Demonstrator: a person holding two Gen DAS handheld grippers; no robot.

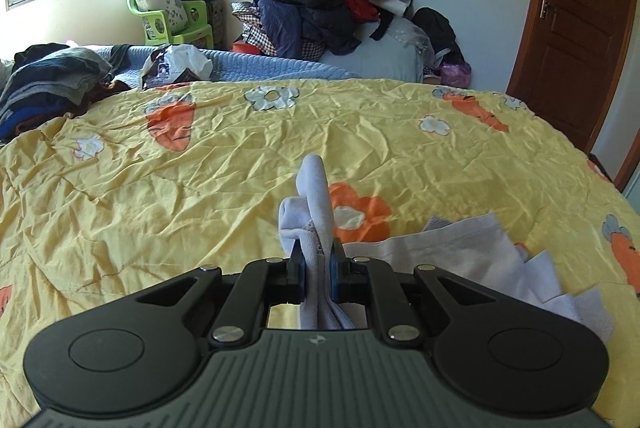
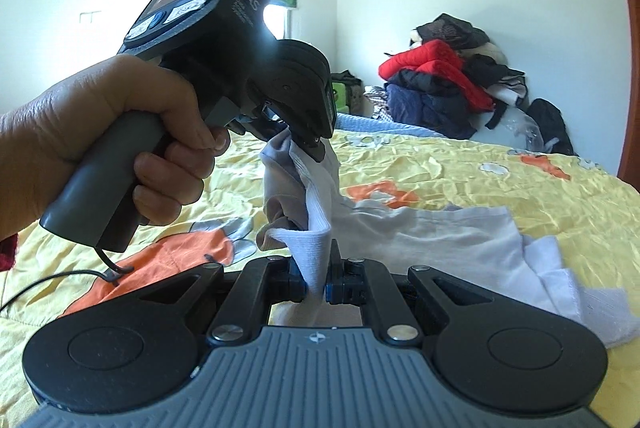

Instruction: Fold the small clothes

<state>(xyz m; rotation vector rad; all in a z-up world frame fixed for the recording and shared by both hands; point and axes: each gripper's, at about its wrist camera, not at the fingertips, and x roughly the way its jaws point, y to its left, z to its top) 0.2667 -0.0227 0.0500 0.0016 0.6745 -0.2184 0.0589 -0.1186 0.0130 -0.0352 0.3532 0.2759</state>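
Note:
A white sock (image 1: pixel 316 204) (image 2: pixel 316 220) hangs between my two grippers above the yellow quilt (image 1: pixel 160 188). My left gripper (image 1: pixel 317 252) is shut on one end of it; in the right wrist view that gripper (image 2: pixel 316 148) is held by a hand at upper left with the sock hanging from its tips. My right gripper (image 2: pixel 317 280) is shut on the sock's lower part. A pale garment (image 1: pixel 480 260) (image 2: pixel 440 240) lies flat on the quilt to the right.
The bed's quilt (image 2: pixel 480 180) has carrot and flower prints. A big pile of jackets (image 1: pixel 328 0) (image 2: pixel 444 84) is stacked at the far side. Folded dark clothes (image 1: pixel 52 80) lie at far left. A brown door (image 1: pixel 576 20) is on the right.

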